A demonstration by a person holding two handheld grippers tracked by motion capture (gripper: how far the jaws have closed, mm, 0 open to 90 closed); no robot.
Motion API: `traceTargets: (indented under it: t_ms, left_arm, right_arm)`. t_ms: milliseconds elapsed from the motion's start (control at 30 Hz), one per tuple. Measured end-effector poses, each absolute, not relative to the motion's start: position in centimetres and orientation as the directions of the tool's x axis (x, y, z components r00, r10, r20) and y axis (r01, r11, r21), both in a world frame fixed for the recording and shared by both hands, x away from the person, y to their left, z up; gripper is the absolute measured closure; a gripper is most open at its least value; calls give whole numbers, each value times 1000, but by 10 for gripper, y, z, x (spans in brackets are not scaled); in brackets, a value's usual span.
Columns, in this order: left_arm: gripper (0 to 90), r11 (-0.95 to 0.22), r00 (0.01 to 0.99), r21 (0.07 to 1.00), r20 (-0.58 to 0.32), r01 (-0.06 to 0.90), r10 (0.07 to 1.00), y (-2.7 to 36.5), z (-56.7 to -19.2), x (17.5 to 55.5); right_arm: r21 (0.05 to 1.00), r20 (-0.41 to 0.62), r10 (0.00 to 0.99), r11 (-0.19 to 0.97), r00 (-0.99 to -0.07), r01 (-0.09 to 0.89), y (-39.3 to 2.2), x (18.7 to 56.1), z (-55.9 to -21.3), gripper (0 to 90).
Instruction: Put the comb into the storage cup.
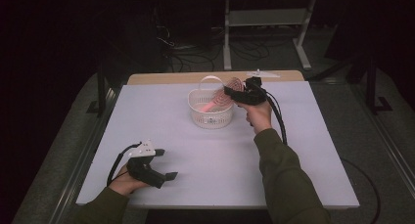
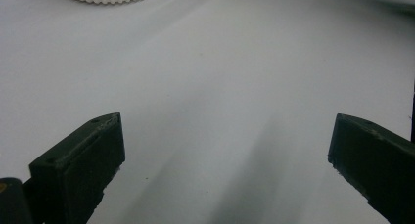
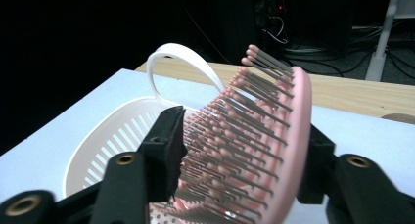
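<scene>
Two grippers are in use, one in each hand. In the right gripper view, the right gripper has one pink hairbrush between its jaws: one jaw sits against the bristle tips, the other against the smooth back of the head, and whether the pads press or merely touch I cannot tell. The brush head stands tilted over one white slotted basket, its handle running down inside, and the basket's single looped handle arches up just behind the bristles. From the high view, the right gripper hangs at the basket's right rim, near the far middle of the table. Well apart, at the near left corner, the left gripper lies low with its jaws spread wide and nothing between them, only bare table ahead. No brand, label or writing can be read on any of these things.
</scene>
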State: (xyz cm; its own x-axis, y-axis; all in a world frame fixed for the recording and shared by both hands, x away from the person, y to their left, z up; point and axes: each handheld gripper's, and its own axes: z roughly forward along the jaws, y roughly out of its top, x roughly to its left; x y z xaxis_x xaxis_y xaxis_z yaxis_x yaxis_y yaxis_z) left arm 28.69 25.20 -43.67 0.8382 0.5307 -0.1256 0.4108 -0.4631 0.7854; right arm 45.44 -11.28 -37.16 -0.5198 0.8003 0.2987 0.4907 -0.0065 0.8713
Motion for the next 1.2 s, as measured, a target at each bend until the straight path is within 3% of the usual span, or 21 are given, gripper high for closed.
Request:
traceTargets:
  t_ms: [500, 700, 1200]
  left_arm:
    - [4, -459, 834, 785, -129, 417, 536, 252, -437, 288]
    - [4, -462, 837, 785, -126, 412, 532, 251, -436, 287]
    - [4, -456, 835, 790, -124, 410, 536, 254, -437, 286]
  right_arm:
    - [857, 282, 812, 27, -511, 515, -125, 448, -367, 187]
    - [855, 233, 804, 98, -547, 509, -134, 442, -360, 93]
    - [834, 191, 763, 205, -617, 512, -135, 427, -364, 56]
